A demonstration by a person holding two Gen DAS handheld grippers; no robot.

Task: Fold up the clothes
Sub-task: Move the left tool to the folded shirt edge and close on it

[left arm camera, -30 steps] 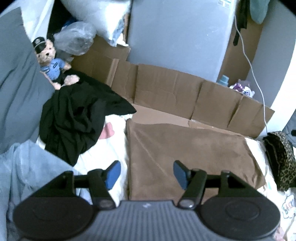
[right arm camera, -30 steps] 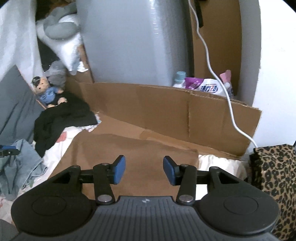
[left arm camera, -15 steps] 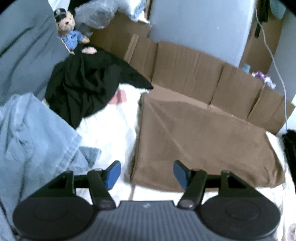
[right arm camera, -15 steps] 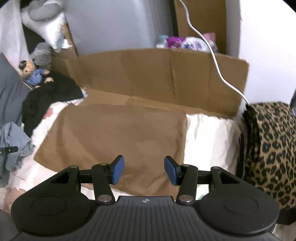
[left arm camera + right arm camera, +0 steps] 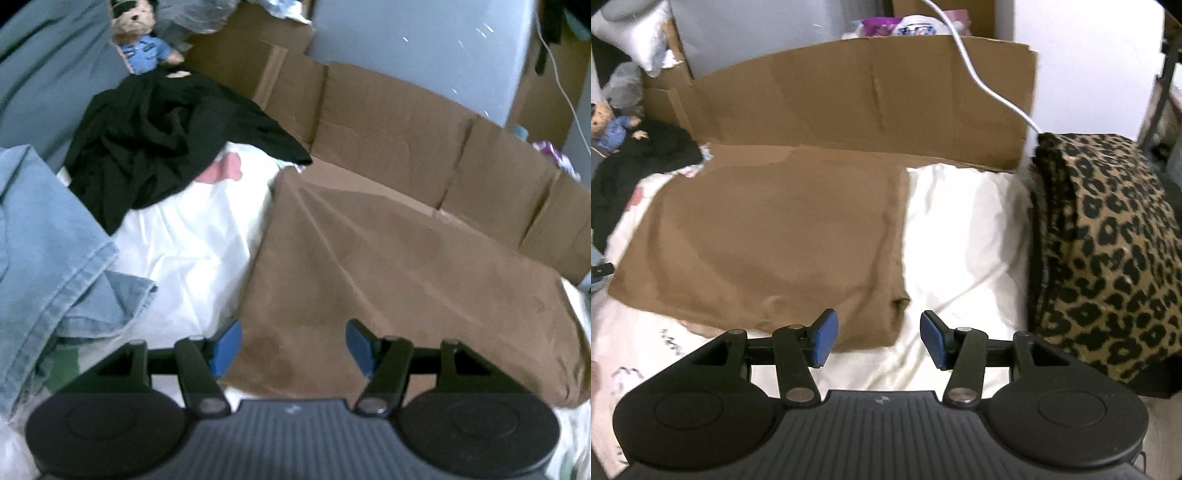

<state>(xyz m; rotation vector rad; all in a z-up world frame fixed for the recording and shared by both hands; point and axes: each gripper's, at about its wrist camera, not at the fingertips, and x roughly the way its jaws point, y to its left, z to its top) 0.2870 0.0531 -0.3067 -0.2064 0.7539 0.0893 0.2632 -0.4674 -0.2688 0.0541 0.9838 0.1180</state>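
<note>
Left gripper point(image 5: 291, 347) and right gripper point(image 5: 875, 338), fingers spread and empty, poised above the near corners of a folded brown garment point(image 5: 768, 243) lying flat on white bedding point(image 5: 960, 229). Beyond: denim shirt point(image 5: 37, 243), black clothing point(image 5: 162, 136), leopard-print fabric point(image 5: 1108, 240), cardboard point(image 5: 868, 96), teddy bear point(image 5: 138, 37).

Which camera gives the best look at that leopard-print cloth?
The right wrist view. There the leopard-print cloth fills the right side of the picture, folded in a thick stack on the white sheet, its spots sharp. The left wrist view does not show it at all; its right edge ends at the brown garment.
</note>
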